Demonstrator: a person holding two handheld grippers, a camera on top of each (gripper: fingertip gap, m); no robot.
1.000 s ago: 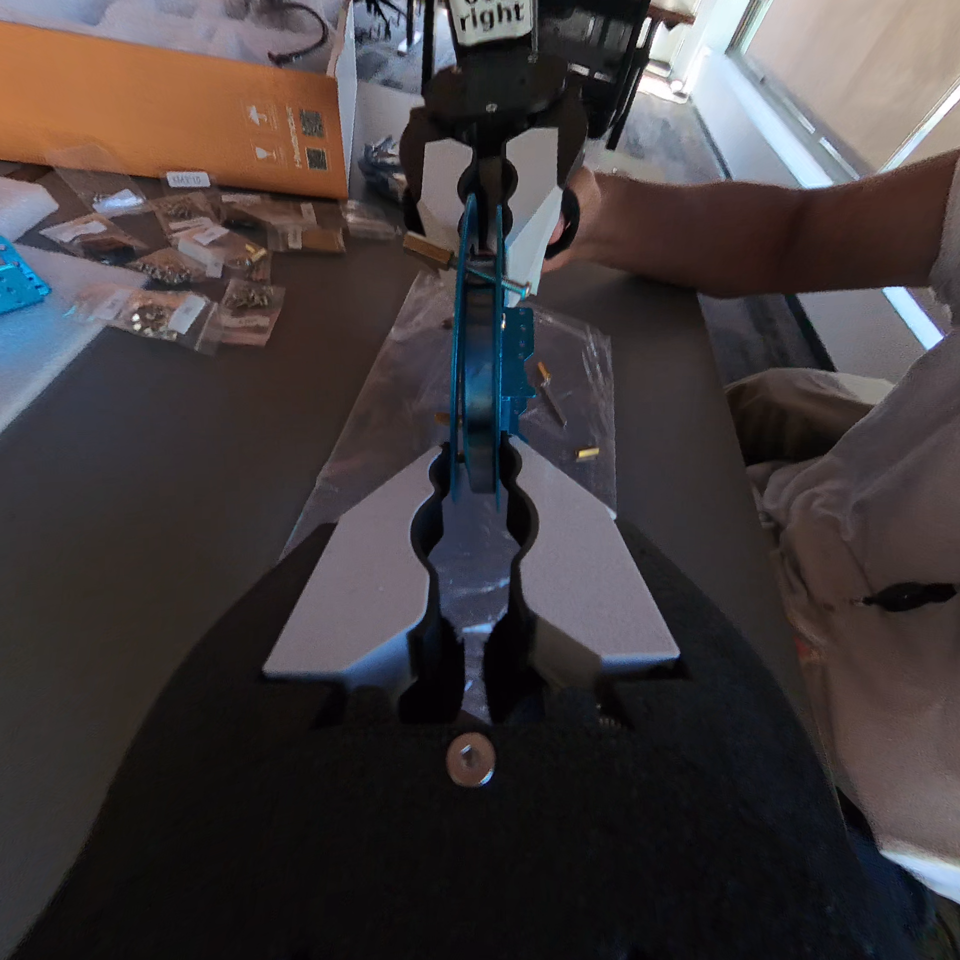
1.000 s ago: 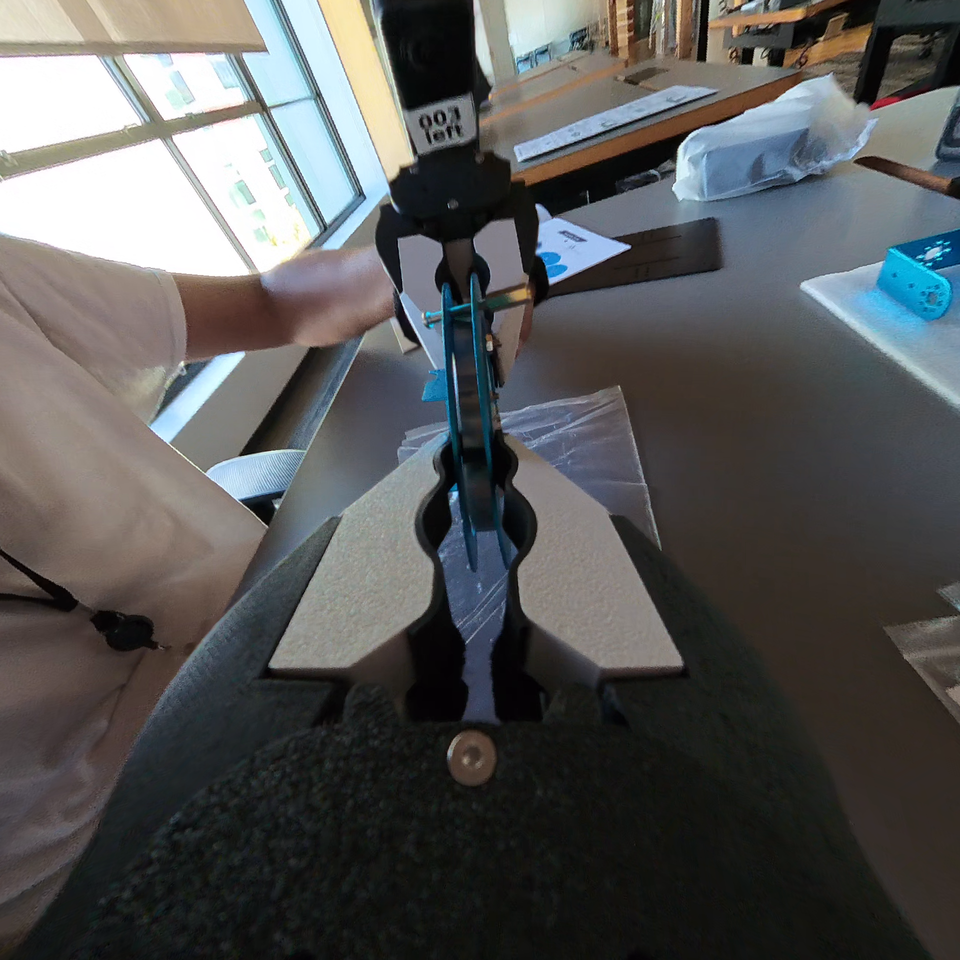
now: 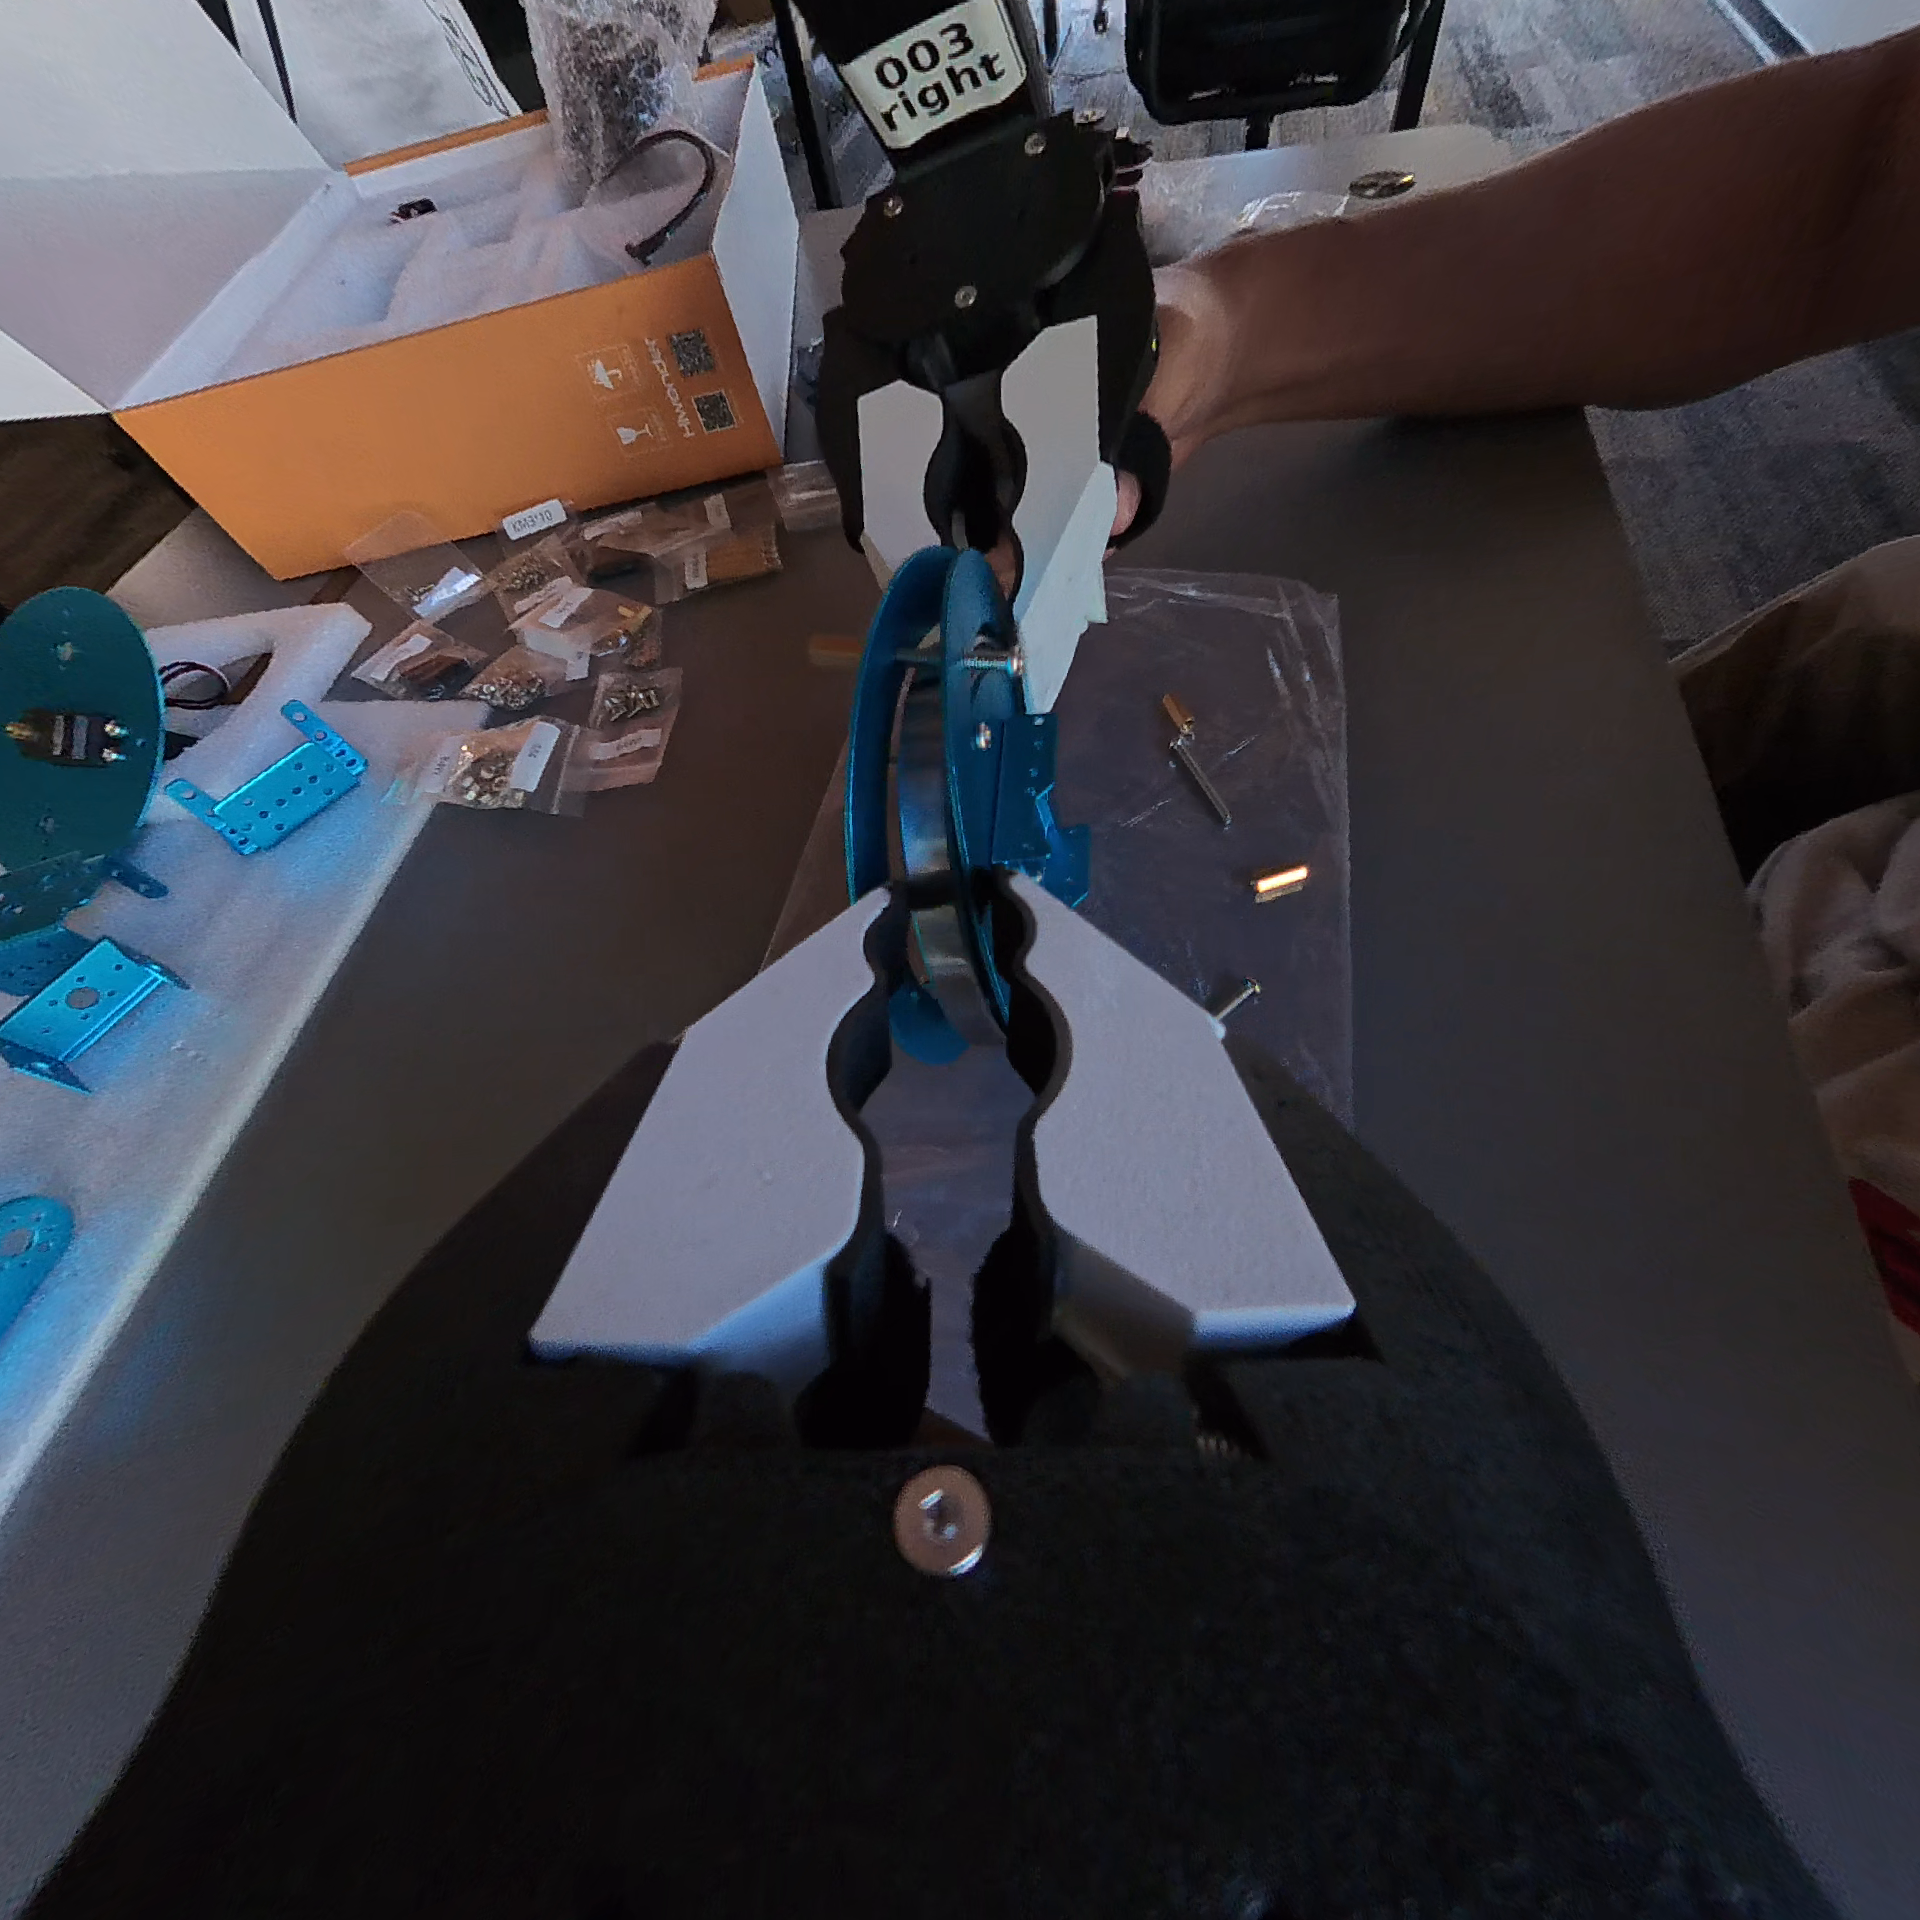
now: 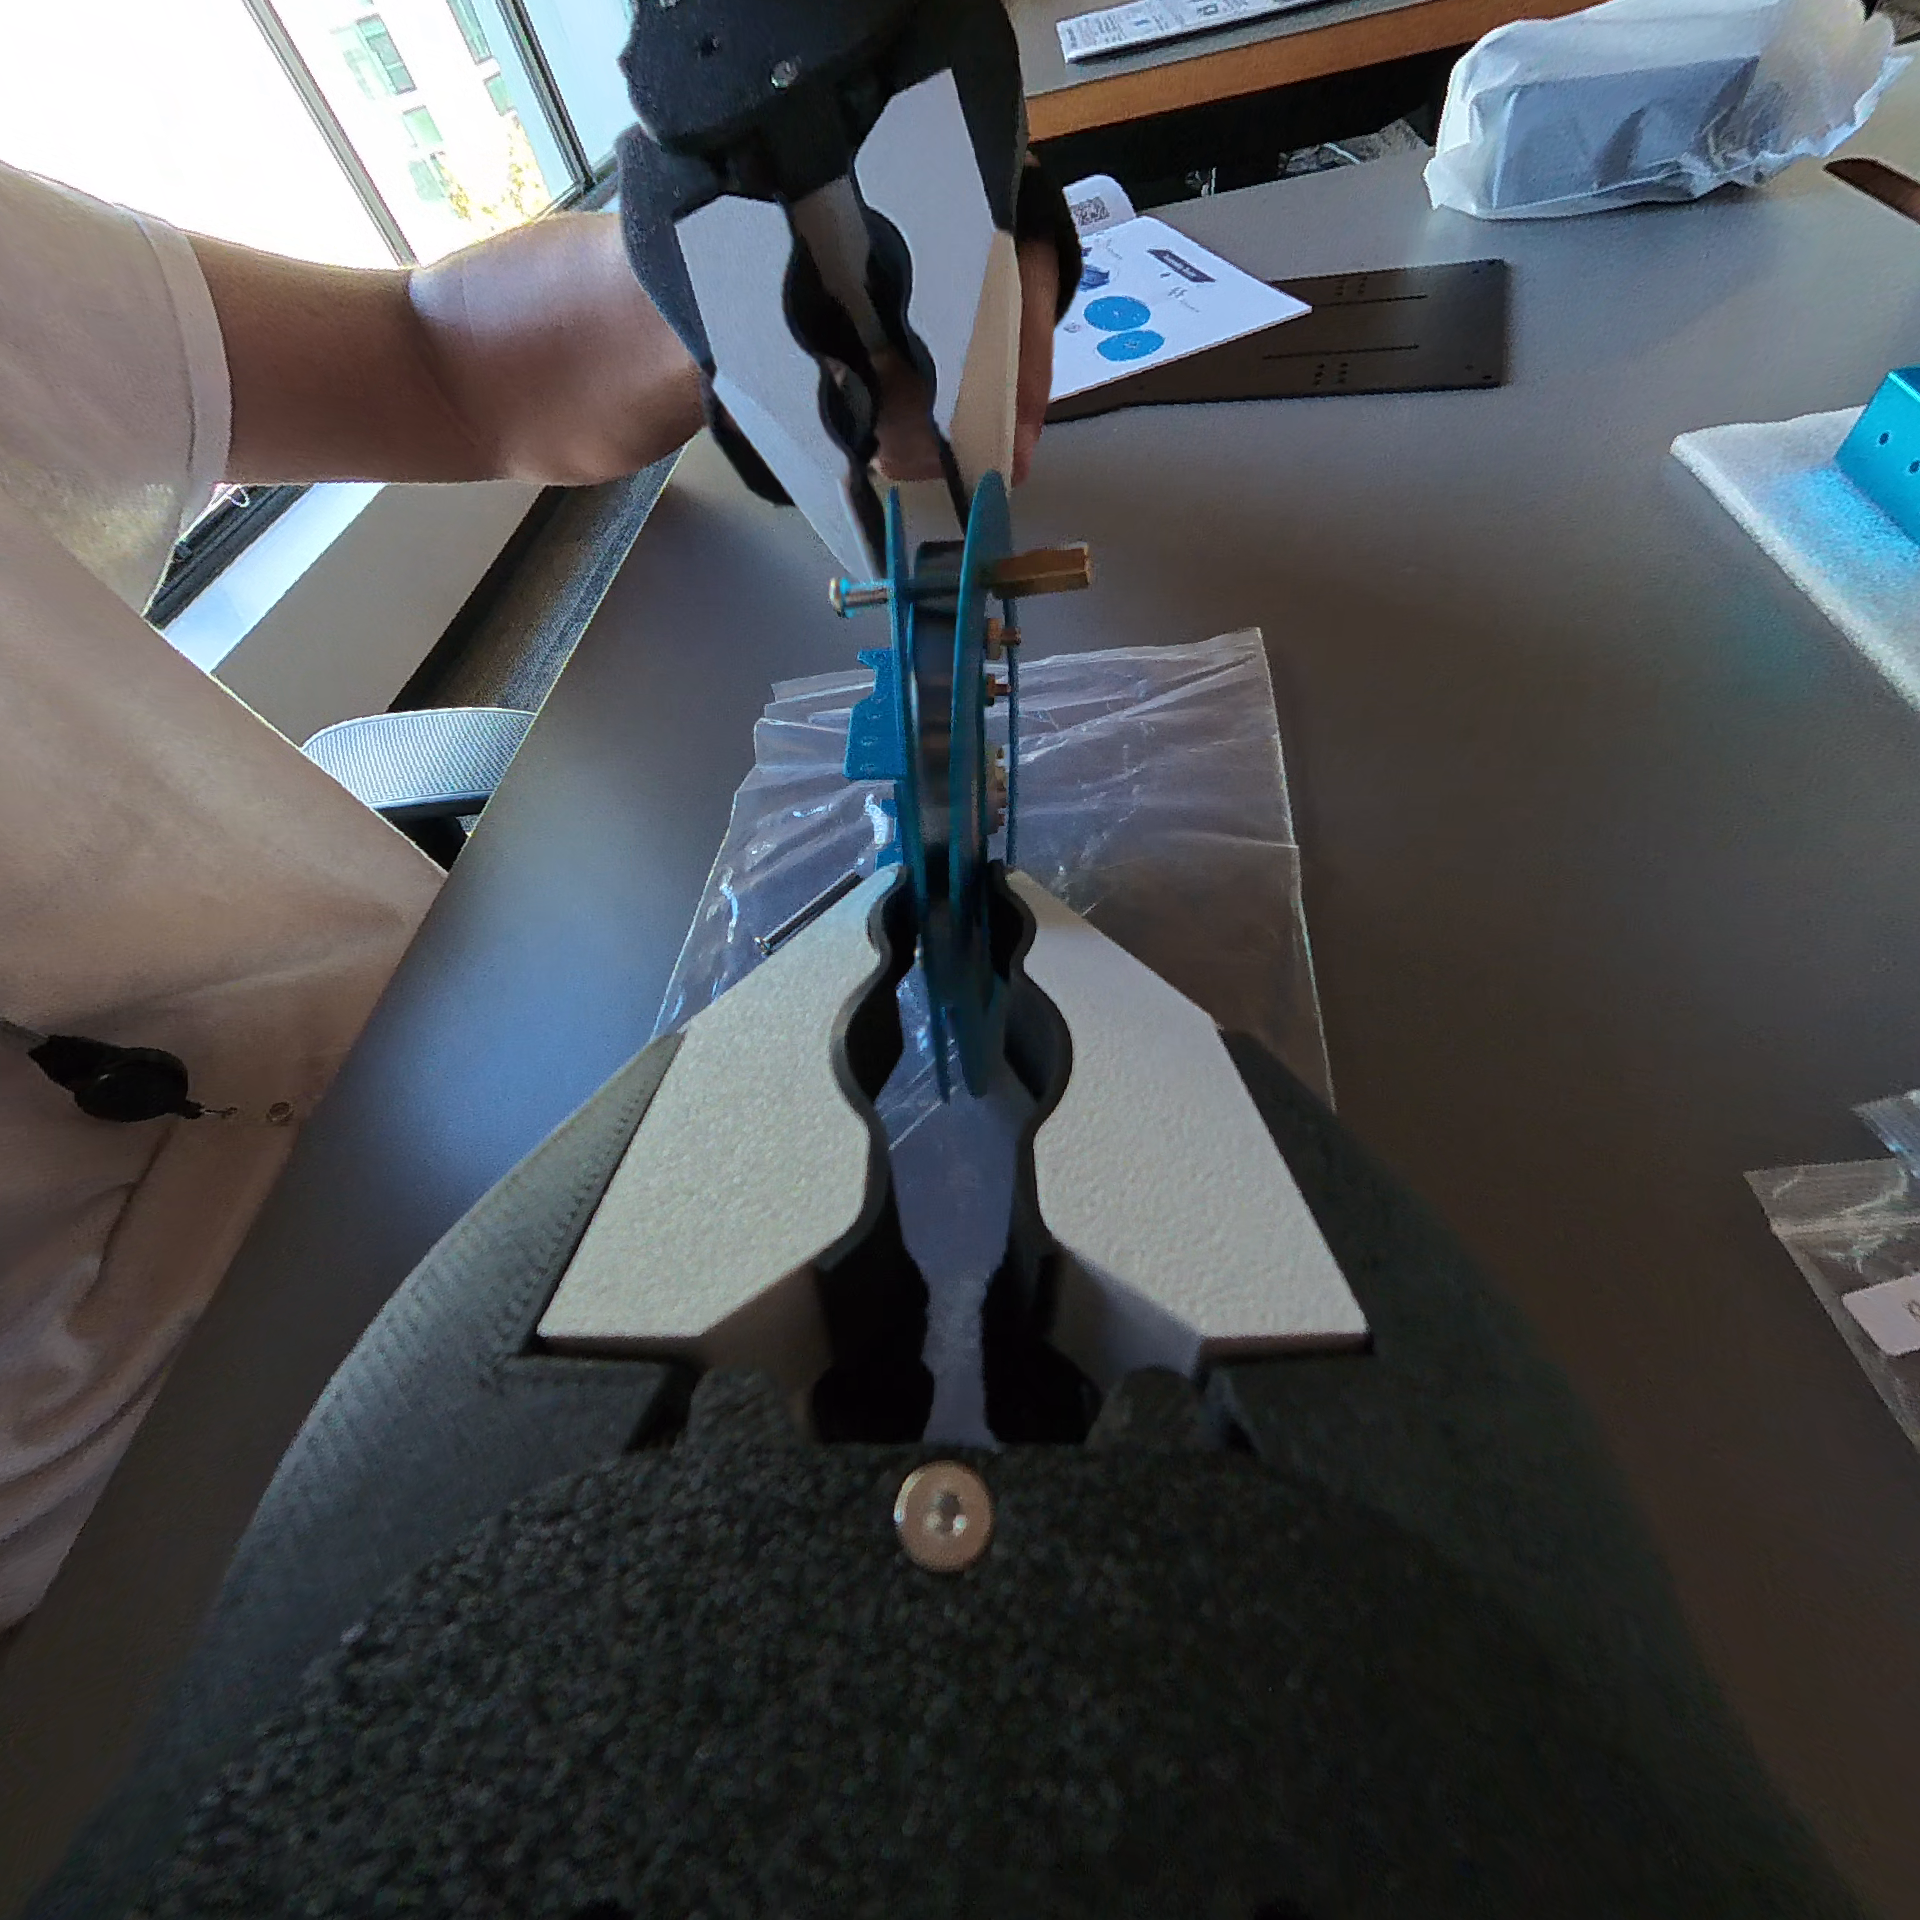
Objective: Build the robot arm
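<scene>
Between the two grippers, above a clear plastic bag (image 3: pixel 1195 727) on the dark table (image 3: pixel 582 904), hangs a blue disc assembly (image 3: pixel 914 790): two thin round plates held edge-on with a silvery ring sandwiched between them. The left gripper (image 3: pixel 948 904) is clenched on the near rim, its white fingers (image 3: pixel 769 1122) pressing both plates from either side. The right gripper (image 4: pixel 951 899) clamps the opposite rim in the same way, so each tool faces the other across the discs.

A long screw (image 4: pixel 862 594) passes through both plates near the left gripper's tips, with a brass standoff (image 4: pixel 1044 571) on its far end. A small blue bracket (image 4: pixel 871 727) is fixed to one plate's outer face.

How deep the rims sit inside each pair of fingers is hidden by the black padding. The centre of the assembly cannot be made out, since the plates are seen only on edge.

Loose on the bag lie a second brass standoff (image 3: pixel 1280 883) and a few screws (image 3: pixel 1200 774). Farther left sit small packets of hardware (image 3: pixel 540 675), an open orange box (image 3: pixel 436 416), and blue brackets (image 3: pixel 270 790) on white foam. An instruction sheet (image 4: pixel 1174 301) lies beyond the left gripper.
</scene>
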